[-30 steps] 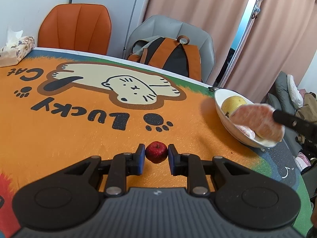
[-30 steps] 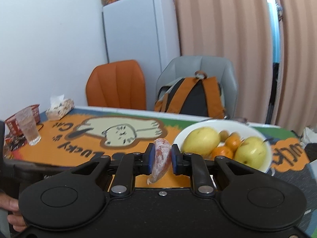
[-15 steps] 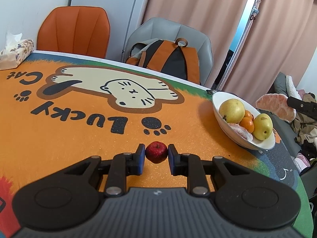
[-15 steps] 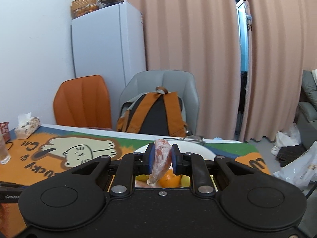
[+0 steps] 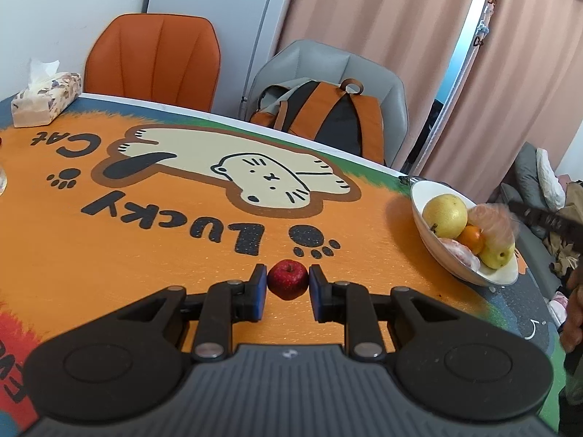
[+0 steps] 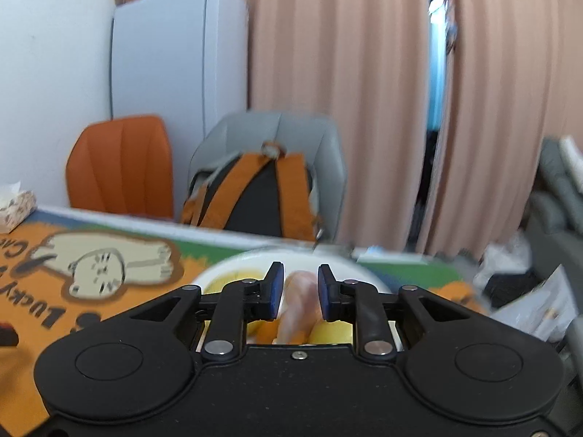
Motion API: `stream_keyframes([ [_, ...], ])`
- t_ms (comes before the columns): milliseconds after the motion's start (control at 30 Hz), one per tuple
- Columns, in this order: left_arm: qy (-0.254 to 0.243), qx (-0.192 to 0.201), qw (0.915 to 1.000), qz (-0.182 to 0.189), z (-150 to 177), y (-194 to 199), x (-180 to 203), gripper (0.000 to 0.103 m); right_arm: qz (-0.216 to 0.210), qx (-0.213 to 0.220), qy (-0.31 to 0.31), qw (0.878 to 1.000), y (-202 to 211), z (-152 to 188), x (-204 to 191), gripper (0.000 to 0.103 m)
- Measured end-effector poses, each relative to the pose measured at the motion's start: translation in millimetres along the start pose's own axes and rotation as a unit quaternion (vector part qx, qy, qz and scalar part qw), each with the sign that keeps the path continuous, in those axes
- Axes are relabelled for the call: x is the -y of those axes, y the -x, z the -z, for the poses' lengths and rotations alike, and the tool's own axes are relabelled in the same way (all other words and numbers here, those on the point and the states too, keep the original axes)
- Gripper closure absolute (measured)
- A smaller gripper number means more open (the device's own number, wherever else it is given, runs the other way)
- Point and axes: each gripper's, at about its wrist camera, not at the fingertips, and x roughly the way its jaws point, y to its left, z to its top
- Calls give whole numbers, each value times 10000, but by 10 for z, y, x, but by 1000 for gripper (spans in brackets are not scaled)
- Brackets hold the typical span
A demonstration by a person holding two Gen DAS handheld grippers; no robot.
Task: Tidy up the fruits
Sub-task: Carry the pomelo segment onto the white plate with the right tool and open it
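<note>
A small red apple (image 5: pixel 287 279) sits on the orange cat mat between the fingers of my left gripper (image 5: pixel 286 289), which is open with small gaps each side. A white bowl (image 5: pixel 430 251) at the right holds a yellow pear, an orange, a green-yellow fruit and a pink peeled pomelo piece. A second pink pomelo piece (image 5: pixel 492 223) is blurred above the bowl. In the right wrist view my right gripper (image 6: pixel 300 293) is open over the bowl (image 6: pixel 233 266), with the pomelo piece (image 6: pixel 300 302) loose between its fingers.
A tissue box (image 5: pixel 45 96) stands at the table's far left. An orange chair (image 5: pixel 156 60) and a grey chair with an orange-black backpack (image 5: pixel 328 116) stand behind the table. A fridge and curtains are beyond. The bowl is close to the table's right edge.
My right gripper has come down over the bowl and opened, letting go of the pomelo piece it held shut. My left gripper and the apple have not moved.
</note>
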Motion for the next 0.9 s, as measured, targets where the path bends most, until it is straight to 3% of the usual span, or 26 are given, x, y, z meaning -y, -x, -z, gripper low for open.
stream_keyframes([
  [367,-59,-36,9999,77,-9,-30,70,80,-336,-163,-462,9982,148,64,146,78],
  [900,-511,123,9985,161,-175,-88,617,80,-779,132,-1016,9917,316,179,448,61],
])
